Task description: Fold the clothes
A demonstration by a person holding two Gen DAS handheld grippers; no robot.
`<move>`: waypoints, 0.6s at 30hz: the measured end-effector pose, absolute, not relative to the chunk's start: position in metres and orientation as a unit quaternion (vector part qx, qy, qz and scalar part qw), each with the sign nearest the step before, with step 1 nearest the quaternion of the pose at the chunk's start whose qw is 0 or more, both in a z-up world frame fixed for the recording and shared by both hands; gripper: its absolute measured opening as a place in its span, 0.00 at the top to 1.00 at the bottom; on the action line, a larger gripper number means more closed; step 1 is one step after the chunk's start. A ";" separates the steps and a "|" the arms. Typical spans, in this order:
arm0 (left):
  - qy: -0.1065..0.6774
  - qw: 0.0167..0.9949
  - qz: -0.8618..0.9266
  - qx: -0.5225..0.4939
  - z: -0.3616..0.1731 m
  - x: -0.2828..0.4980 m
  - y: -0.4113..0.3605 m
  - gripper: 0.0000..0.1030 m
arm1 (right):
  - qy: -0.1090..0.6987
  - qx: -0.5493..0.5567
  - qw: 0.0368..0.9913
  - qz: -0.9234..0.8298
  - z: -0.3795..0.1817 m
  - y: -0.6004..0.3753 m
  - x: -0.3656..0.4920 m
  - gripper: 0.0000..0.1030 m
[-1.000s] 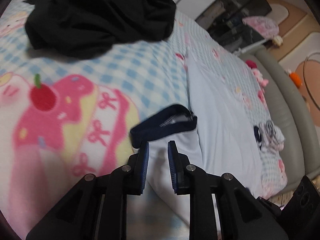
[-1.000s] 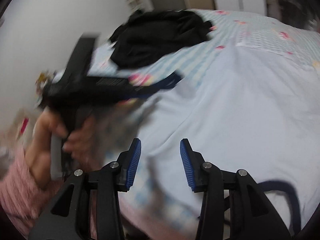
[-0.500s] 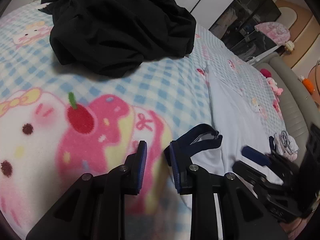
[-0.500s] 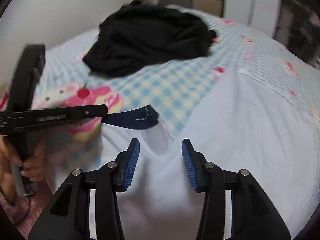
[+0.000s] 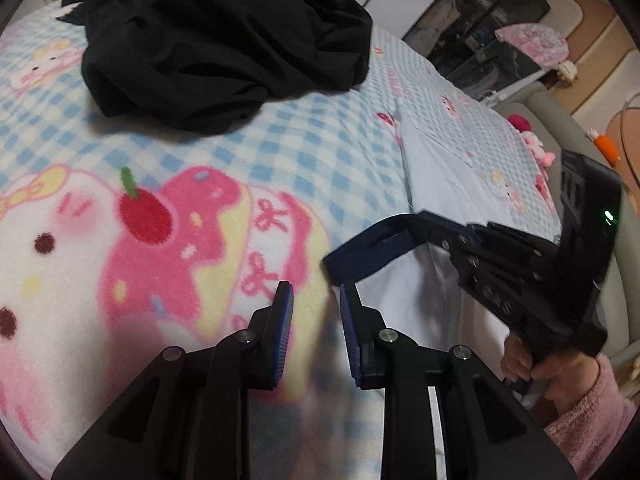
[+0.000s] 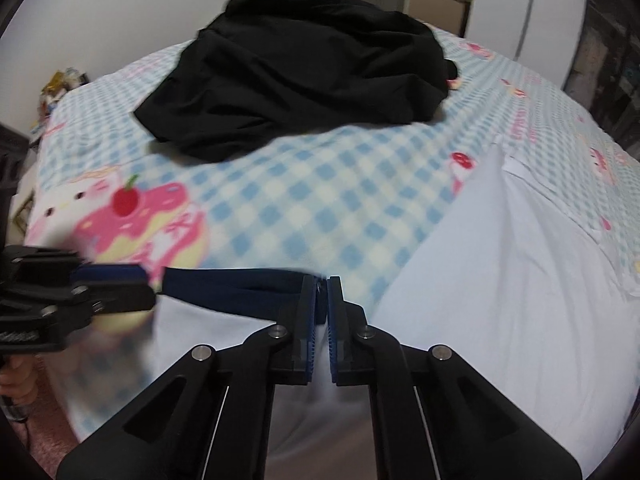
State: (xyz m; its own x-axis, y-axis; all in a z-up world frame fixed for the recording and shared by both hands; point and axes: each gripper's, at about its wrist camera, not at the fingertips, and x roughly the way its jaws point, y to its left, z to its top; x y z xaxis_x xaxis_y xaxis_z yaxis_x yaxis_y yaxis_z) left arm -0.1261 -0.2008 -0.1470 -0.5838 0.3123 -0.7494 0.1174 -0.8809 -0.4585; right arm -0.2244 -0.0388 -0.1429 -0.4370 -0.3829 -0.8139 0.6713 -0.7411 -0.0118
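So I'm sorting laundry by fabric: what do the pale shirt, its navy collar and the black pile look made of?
Pale blue shirt: thin, smooth matte woven, probably cotton; it creases sharply. Navy collar: thicker band, seemingly rib knit. Black clothes: soft, drapey matte fabric in loose rounded folds; fibre unclear.

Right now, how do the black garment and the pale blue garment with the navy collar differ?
The black garment lies crumpled in a heap; the pale blue garment is spread fairly flat. The black one is untouched; the right hand-held gripper is shut on the pale blue one's navy collar. Both rest on the checked blanket.
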 end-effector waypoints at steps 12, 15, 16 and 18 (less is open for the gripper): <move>-0.192 0.087 0.869 -0.448 -0.155 -0.155 -0.161 0.91 | 0.129 0.466 0.343 -0.805 -0.149 -0.031 -0.229 0.94; -0.208 0.115 0.877 -0.418 -0.140 -0.147 -0.158 0.91 | 0.088 0.457 0.344 -0.816 -0.143 -0.019 -0.230 0.94; -0.215 0.129 0.879 -0.405 -0.133 -0.142 -0.156 0.91 | 0.070 0.452 0.345 -0.820 -0.139 -0.013 -0.231 0.94; -0.223 0.172 0.882 -0.377 -0.117 -0.134 -0.146 0.91 | 0.039 0.444 0.347 -0.825 -0.129 0.001 -0.229 0.94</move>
State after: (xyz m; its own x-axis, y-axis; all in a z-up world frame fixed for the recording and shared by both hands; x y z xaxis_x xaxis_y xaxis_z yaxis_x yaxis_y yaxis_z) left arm -0.1340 -0.1455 -0.1174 -0.6563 0.4720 -0.5886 -0.1349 -0.8410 -0.5239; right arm -0.2290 0.0010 -0.1287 -0.3650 -0.5386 -0.7594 0.6078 -0.7557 0.2438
